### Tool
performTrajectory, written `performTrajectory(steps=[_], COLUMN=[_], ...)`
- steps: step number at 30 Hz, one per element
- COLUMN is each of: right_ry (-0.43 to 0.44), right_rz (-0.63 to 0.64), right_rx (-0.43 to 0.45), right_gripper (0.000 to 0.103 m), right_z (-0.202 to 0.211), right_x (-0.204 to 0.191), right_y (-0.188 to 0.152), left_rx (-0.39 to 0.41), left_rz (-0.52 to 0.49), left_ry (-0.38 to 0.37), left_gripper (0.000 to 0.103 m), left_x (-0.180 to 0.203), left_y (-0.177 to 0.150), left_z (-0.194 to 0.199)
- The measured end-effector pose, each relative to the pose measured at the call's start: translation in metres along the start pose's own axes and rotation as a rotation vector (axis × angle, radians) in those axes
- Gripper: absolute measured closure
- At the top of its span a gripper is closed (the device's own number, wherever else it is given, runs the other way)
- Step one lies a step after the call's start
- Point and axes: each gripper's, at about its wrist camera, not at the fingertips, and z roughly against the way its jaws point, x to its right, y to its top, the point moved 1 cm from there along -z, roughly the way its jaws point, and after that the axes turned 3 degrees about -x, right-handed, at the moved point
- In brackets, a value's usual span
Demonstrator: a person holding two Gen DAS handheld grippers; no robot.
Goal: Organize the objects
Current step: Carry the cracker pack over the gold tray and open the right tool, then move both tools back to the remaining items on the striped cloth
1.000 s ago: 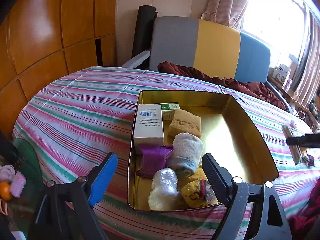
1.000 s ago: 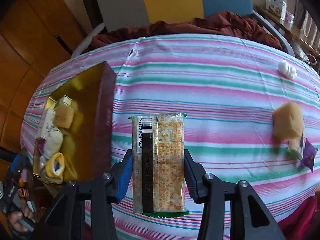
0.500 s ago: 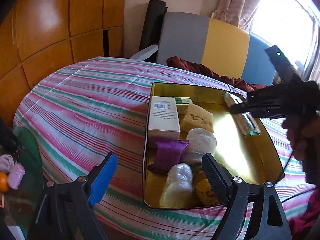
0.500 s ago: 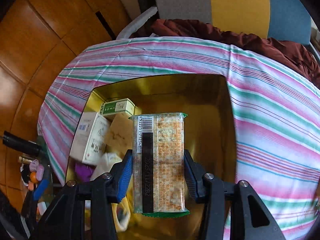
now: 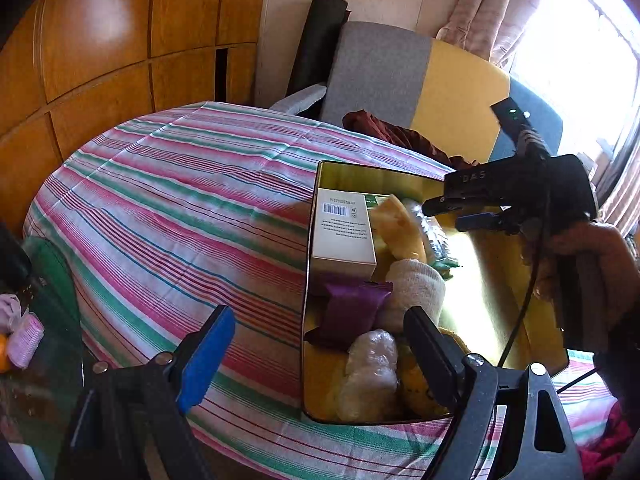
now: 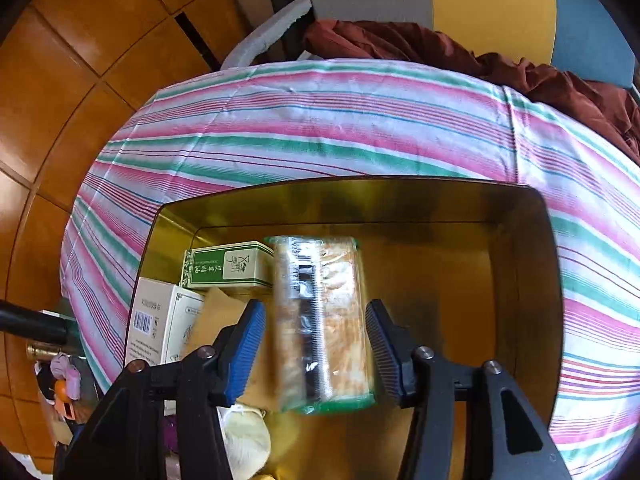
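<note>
Since half a second ago the right gripper [image 6: 314, 344] has let go of the cracker packet [image 6: 322, 320]: its fingers, which were pressed on the packet's sides, now stand apart with a gap on each side. Packet looks motion-blurred in the right wrist view, so can't tell if it has fully settled, but it sits inside the gold tin [image 6: 520, 280], lengthwise, just beside the green box [image 6: 228, 266] at the tin's far left corner.

Left wrist view: right gripper [image 5: 452, 214] reaches over the tin [image 5: 500, 320] from the right, held by a hand [image 5: 580, 256]. Packet [image 5: 430, 232] lies under it, next to a yellow sponge [image 5: 400, 224] leaning against the white box [image 5: 344, 232]. White box runs along the tin's left wall. Nearer the camera: rolled white sock [image 5: 416, 292], purple wrapper [image 5: 350, 308], clear plastic lump [image 5: 370, 372], and a yellow sock [image 5: 416, 388] partly hidden behind the left gripper's black finger.

Left gripper [image 5: 316, 352] hovers wide open at the tin's near left corner, nothing between its fingers; blue pad over the striped tablecloth [image 5: 180, 200], black finger over the tin.

Tin's right half is bare gold bottom. Chair [image 5: 420, 84] in grey, yellow and blue stands behind the table, red cloth [image 6: 440, 48] draped on it.
</note>
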Motion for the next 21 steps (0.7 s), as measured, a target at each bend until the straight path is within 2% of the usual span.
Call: performTrajectory(steps=[9,16,21], right_ry=[-0.012,-0.078,-0.114], right_rz=[0.030,0.068,0.031], right_rx=[0.075,0.145,0.179], right_gripper=[0.044,0.043,0.042], right_z=[0.049,0.086,0.108], right_x=[0.012,0.027,0.056], right_y=[-0.043,-0.084,-0.111], left_rx=[0.038,0.064,0.067], left_rz=[-0.042,-0.091,-0.132], left_ry=[-0.005,-0.015,-0.030], left_gripper=[0.016,0.016,0.016], left_x=[0.015,0.034,0.048], left_y=[-0.002,-0.006,-0.009], left_z=[0.014,0.027,0.034])
